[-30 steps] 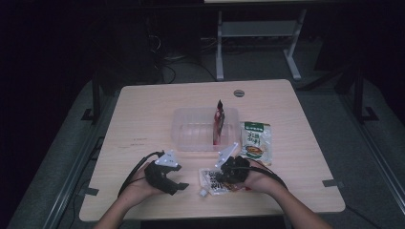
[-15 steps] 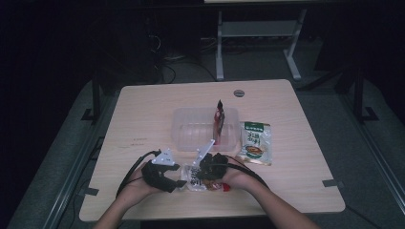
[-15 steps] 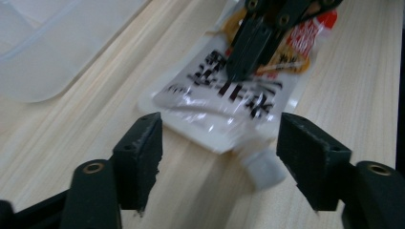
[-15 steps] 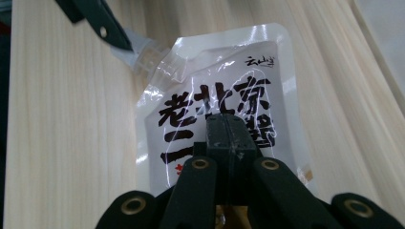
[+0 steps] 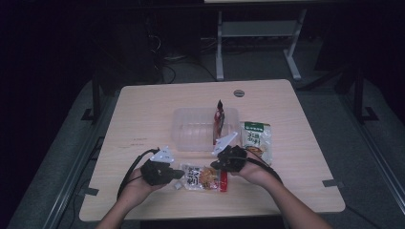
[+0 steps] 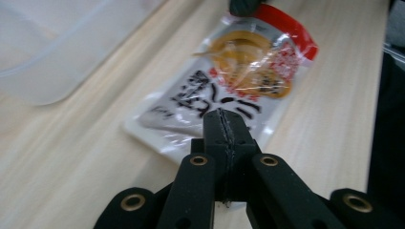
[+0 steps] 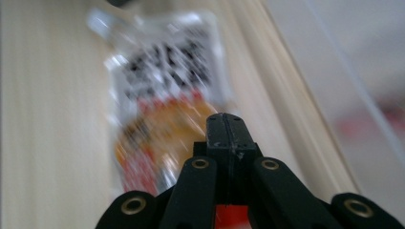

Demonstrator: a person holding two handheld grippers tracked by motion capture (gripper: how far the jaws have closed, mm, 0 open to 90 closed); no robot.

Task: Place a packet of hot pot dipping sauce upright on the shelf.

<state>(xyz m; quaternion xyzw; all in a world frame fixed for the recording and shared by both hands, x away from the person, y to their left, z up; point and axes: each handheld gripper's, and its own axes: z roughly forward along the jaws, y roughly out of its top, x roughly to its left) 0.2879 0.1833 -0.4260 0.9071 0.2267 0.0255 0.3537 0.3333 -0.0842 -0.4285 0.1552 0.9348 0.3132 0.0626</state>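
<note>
Near the front edge of the table (image 5: 143,109), a flat snack packet (image 5: 204,177) lies between the two grippers. It is a clear and white pouch with black lettering, an orange food picture in the middle and a red band at one end. In the left gripper view the packet (image 6: 229,90) lies flat on the pale wood, red band at the far end. In the right gripper view the same packet (image 7: 162,100) is blurred, with its red end nearest the camera.

At the packet's left end sits the left gripper (image 5: 177,174), held in the person's left hand (image 5: 136,186). Its own view shows the left gripper (image 6: 223,125) with both black jaws pressed together, tips over the packet's white near edge; whether they pinch the film cannot be told. At the packet's right end sits the right gripper (image 5: 217,164), held in the person's right hand (image 5: 255,171). Its own view shows the right gripper (image 7: 225,129) with jaws likewise closed flush (no gap between them), above the packet's red and orange end.

Just beyond the packet stands a clear plastic tray (image 5: 191,126), with a dark red, narrow packet (image 5: 218,119) standing upright along its right side. To the right of the tray lies a green and white pouch (image 5: 257,138), flat on the table, close to the right hand.
</note>
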